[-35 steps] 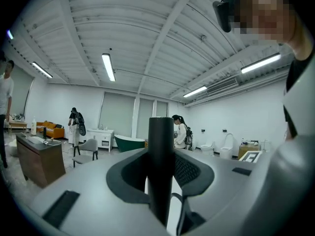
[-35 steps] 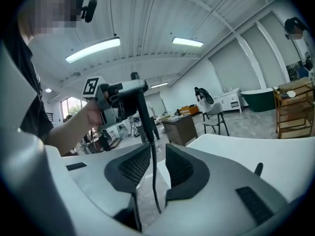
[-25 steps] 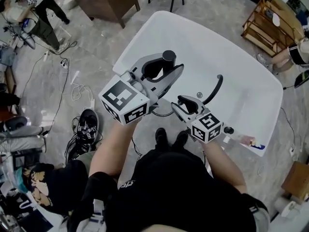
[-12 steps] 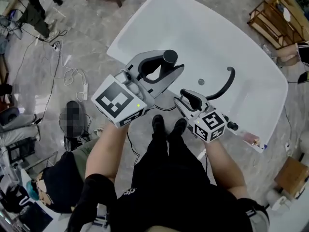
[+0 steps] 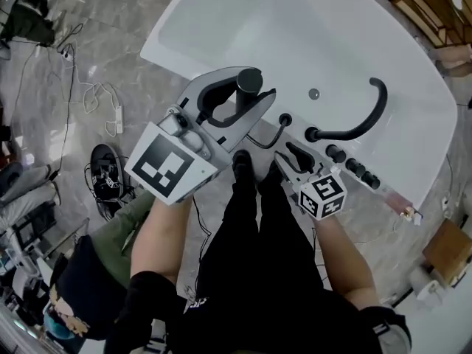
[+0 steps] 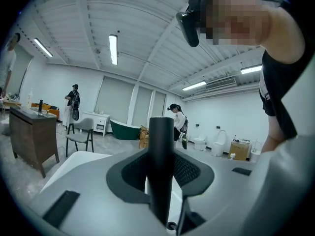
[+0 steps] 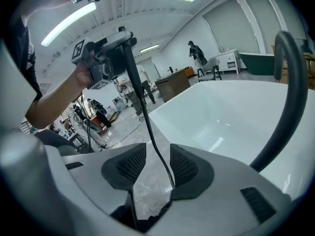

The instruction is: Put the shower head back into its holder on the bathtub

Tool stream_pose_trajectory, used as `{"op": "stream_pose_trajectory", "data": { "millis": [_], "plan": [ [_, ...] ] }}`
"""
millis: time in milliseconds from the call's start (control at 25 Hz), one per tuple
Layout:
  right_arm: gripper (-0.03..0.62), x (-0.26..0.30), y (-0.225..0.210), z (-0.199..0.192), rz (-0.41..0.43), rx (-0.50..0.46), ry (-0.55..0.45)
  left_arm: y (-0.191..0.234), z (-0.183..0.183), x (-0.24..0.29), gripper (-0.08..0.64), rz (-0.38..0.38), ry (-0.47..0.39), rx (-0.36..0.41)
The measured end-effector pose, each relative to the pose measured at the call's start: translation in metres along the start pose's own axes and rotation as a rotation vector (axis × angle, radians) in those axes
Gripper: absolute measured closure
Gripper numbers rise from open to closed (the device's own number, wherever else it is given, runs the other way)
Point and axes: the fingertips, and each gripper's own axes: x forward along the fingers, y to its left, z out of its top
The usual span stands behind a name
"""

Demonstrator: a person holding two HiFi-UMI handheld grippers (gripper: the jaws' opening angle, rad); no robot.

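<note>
The shower head, a black cylinder-shaped handle, stands upright between the jaws of my left gripper, which is shut on it; in the left gripper view the handle fills the gap. Its thin black hose drops towards a small black socket on the white bathtub's near rim. My right gripper hovers open just before that rim. In the right gripper view the hose runs through the gap between the pads without being pinched.
A curved black faucet spout and a row of black knobs sit on the rim right of the socket. On the floor lie shoes and cables. A wooden rack stands far right, with people further off.
Both grippers have dropped lower towards the tub's near rim, the left still holding the shower head. The faucet, knobs and socket now lie close by the right gripper.
</note>
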Motion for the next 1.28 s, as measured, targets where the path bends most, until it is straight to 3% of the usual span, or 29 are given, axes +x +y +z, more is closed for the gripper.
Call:
{"op": "stream_pose_trajectory", "data": {
  "millis": [400, 600, 720, 880, 1120, 1280],
  "plan": [
    [0.417, 0.056, -0.058, -0.107, -0.107, 0.097, 0.076, 0.011, -0.047, 0.008, 0.428, 0.016, 0.019, -0.005],
    [0.383, 0.094, -0.075, -0.148, -0.127, 0.186, 0.099, 0.009, -0.052, 0.007, 0.428, 0.003, 0.01, -0.02],
    [0.393, 0.113, -0.07, -0.148, -0.139, 0.218, 0.088, 0.012, -0.041, 0.0, 0.428, -0.01, 0.003, -0.008],
    [0.505, 0.118, -0.061, -0.136, -0.164, 0.222, 0.095, 0.022, -0.026, -0.011, 0.43, -0.008, -0.004, 0.011],
    [0.515, 0.077, -0.072, -0.123, -0.22, 0.266, 0.104, 0.009, -0.009, -0.004, 0.428, -0.011, -0.017, 0.026],
    [0.514, 0.061, -0.087, -0.102, -0.252, 0.286, 0.095, 0.004, -0.022, 0.003, 0.43, 0.005, 0.047, 0.079]
  ]
}}
